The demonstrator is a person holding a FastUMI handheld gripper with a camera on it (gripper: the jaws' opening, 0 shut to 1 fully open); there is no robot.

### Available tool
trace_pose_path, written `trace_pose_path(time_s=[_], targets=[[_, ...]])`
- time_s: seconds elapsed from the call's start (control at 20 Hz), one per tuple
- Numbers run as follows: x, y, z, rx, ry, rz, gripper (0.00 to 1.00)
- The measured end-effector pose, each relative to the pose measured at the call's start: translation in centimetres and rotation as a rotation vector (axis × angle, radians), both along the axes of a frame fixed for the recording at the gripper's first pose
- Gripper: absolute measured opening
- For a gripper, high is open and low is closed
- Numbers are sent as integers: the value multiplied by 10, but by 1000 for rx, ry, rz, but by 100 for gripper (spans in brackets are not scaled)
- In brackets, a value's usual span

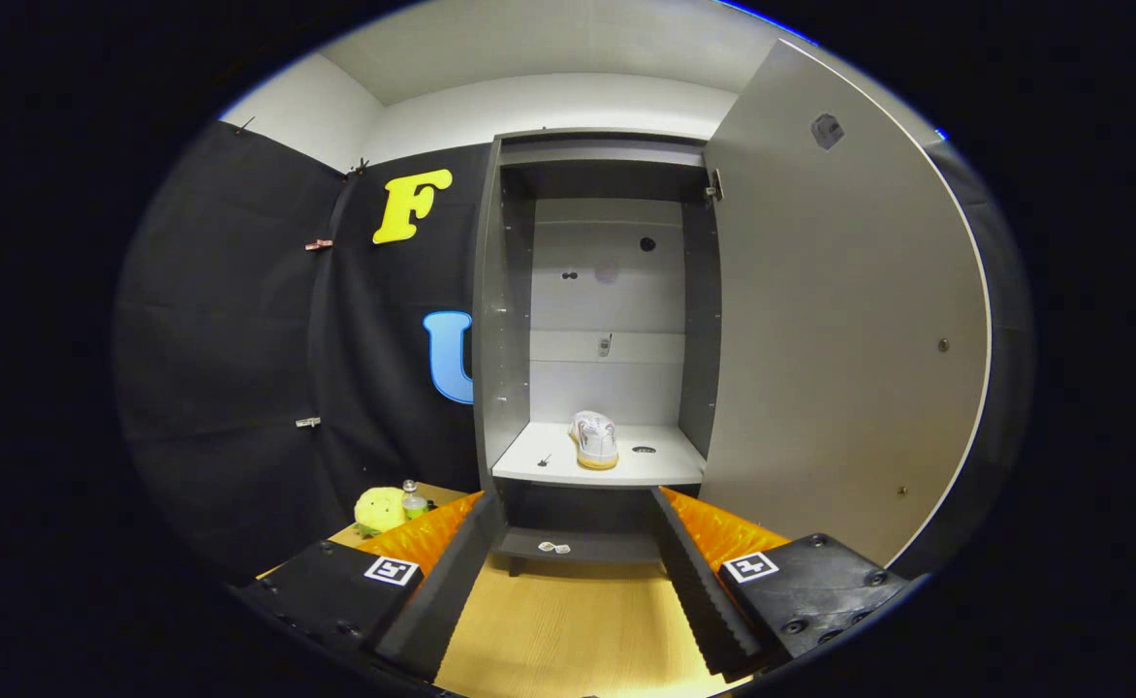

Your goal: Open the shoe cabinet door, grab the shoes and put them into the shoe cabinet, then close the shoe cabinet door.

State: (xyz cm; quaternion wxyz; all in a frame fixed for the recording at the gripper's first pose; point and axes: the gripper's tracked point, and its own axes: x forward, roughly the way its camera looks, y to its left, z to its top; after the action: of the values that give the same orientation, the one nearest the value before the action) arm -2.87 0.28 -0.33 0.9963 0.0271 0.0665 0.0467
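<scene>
Count on inspection: one shoe cabinet (607, 291), with one door (839, 320) standing swung open. One shoe (595, 439) sits on the cabinet's shelf (539, 465), one shelf board being counted at that level and one lower ledge (578, 546) beneath it. One small dark item (545, 460) lies beside the shoe on the shelf (too small to identify), and one small pale item (554, 548) rests on the ledge. One gripper (576, 591), two fingers, spread wide with nothing between them. One yellow plush toy (380, 508) and one bottle (414, 500), touching, on one wooden table (568, 630).
</scene>
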Motion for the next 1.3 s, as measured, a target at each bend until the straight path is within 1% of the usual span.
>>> trace_pose_path(time_s=[0.1, 0.15, 0.25, 0.4, 0.5, 0.6, 0.75, 0.85, 0.9, 1.0, 1.1, 1.15, 1.3], targets=[[-10, 6, 14, 12, -32, 43, 98], [-17, 2, 19, -3, -42, 54, 98], [-34, -20, 27, -14, -45, 36, 98], [-67, -71, 45, 18, -57, -31, 98], [-88, -124, 51, 31, -69, -118, 98], [-103, -175, 57, 64, -78, -183, 97], [-115, -242, 59, 74, -87, -222, 97], [-111, -284, 53, 50, -90, -226, 97], [-102, -304, 48, 45, -80, -233, 97], [-80, -333, 38, 79, -50, -233, 97], [-58, -345, 24, 136, -13, -211, 97], [-48, -349, 19, 143, 0, -207, 98], [-20, -348, 18, 112, -7, -187, 98]])
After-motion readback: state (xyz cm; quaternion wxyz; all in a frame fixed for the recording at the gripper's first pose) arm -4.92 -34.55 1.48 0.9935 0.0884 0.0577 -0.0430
